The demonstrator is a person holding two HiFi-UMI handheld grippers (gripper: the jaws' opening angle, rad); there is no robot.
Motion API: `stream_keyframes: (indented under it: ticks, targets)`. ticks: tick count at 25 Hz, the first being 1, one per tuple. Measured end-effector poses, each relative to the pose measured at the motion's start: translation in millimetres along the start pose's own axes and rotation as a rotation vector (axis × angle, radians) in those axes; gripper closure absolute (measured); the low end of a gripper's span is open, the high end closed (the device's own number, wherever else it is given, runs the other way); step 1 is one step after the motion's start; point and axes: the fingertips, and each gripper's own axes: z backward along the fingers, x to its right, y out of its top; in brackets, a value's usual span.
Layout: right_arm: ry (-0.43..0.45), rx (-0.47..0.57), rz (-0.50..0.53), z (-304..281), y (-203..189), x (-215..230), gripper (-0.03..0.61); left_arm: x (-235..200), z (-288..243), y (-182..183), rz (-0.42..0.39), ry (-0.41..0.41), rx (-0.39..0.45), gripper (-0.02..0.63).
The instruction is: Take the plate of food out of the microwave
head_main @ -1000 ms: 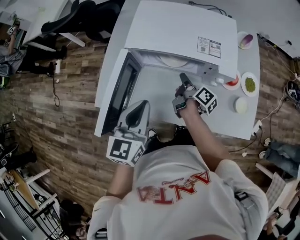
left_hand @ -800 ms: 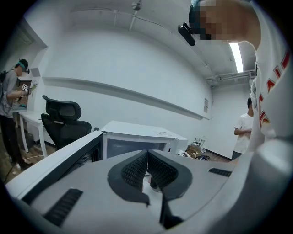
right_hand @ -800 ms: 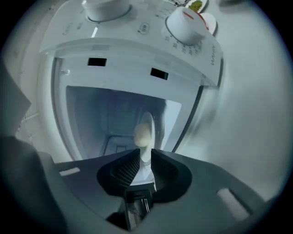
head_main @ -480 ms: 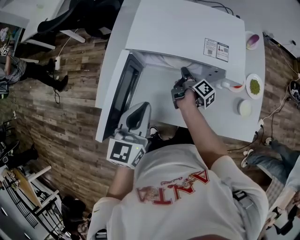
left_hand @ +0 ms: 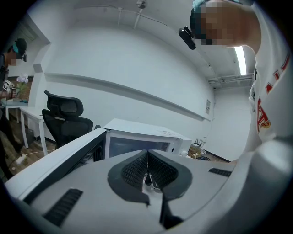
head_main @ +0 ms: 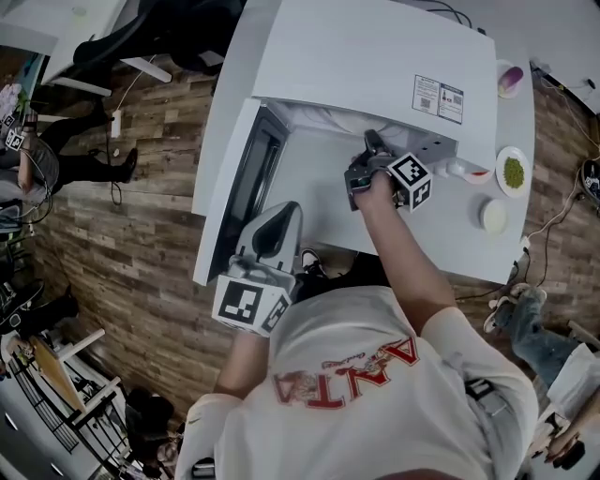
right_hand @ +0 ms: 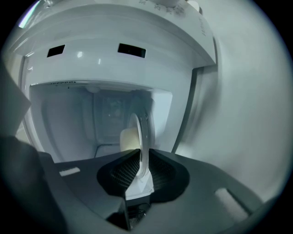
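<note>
The white microwave (head_main: 366,66) stands on a white table with its door (head_main: 239,187) swung open to the left. My right gripper (head_main: 368,142) reaches into the mouth of the oven. In the right gripper view its jaws (right_hand: 143,167) are shut on the rim of a white plate (right_hand: 145,137), seen edge-on, with pale food (right_hand: 129,137) on it and the oven's inside behind. My left gripper (head_main: 279,225) hangs by the door's lower end, shut and empty (left_hand: 147,167). In the head view the oven's top hides the plate.
Right of the microwave the table (head_main: 441,239) carries small dishes: one with green food (head_main: 513,172), one with red (head_main: 473,172), a white one (head_main: 492,217) and a purple item (head_main: 507,78). A black office chair (head_main: 178,28) stands beyond the table's left side.
The right gripper has edged a little closer to the oven's opening, with its jaws unchanged. The head view has shifted slightly. The left gripper has stayed put.
</note>
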Motion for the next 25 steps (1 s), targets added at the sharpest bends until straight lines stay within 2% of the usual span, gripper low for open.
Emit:
stream_keyframes:
  ticks: [10, 12, 25]
  targets:
    - [-0.020, -0.019, 0.005, -0.2, -2.1, 0.7, 0.534, -0.6, 0.9, 3.8, 0.003, 0.000, 0.010, 0.603]
    - [-0.020, -0.019, 0.013, 0.4, -1.7, -0.6, 0.560, -0.9, 1.1, 4.2, 0.003, -0.001, 0.013, 0.603]
    - [-0.014, -0.025, 0.014, 17.7, -2.7, 2.5, 0.561, 1.0, 8.9, 1.8, 0.004, -0.014, 0.010, 0.603]
